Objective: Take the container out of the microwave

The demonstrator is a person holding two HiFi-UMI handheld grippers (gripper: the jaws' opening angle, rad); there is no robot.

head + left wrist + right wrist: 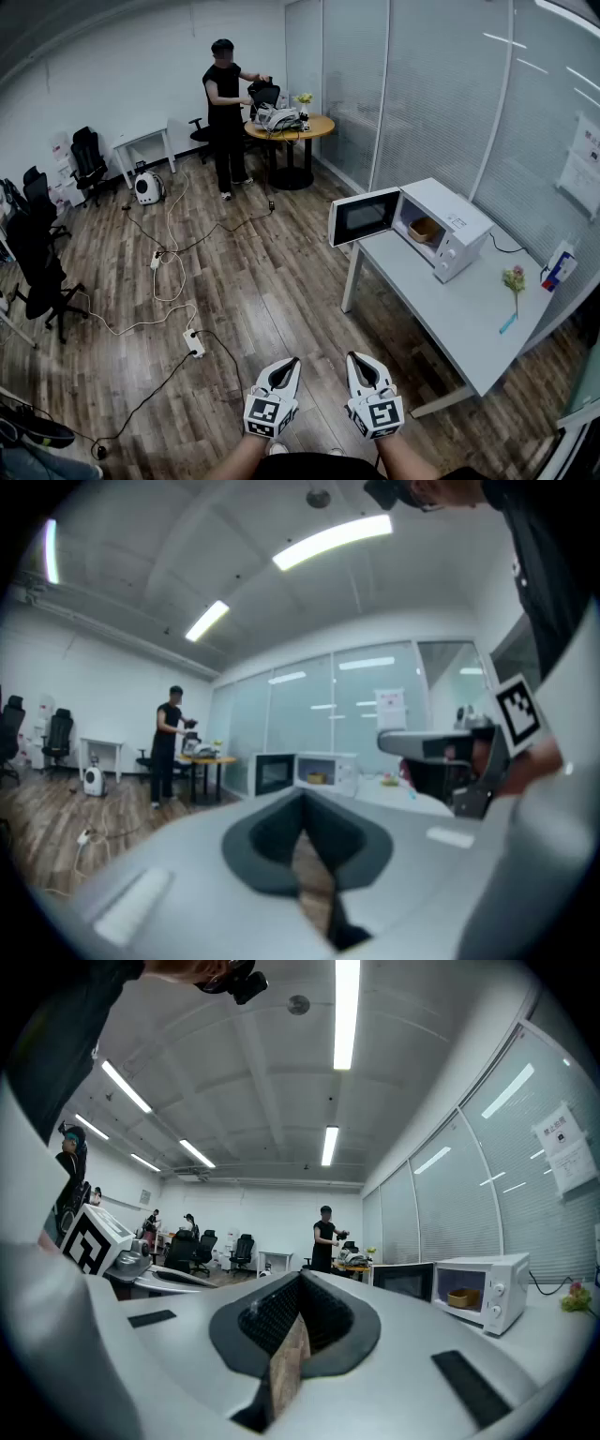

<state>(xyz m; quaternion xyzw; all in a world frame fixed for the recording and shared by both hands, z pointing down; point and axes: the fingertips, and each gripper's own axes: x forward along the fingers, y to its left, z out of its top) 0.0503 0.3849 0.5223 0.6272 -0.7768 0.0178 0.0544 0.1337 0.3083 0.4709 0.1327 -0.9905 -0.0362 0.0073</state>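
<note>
Tan container (424, 229): small open bowl inside the open-doored microwave (457, 223) on the white bench (450, 309). Probably light and rigid; take by the near rim. Left gripper (292, 363) and right gripper (355, 358): jaws pressed together, empty, well apart from it.

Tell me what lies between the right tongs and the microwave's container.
Head view: bare wood-plank floor, then bare top of the white table, up to the open white microwave holding the tan container. Nothing else stands before the right tongs.
</note>
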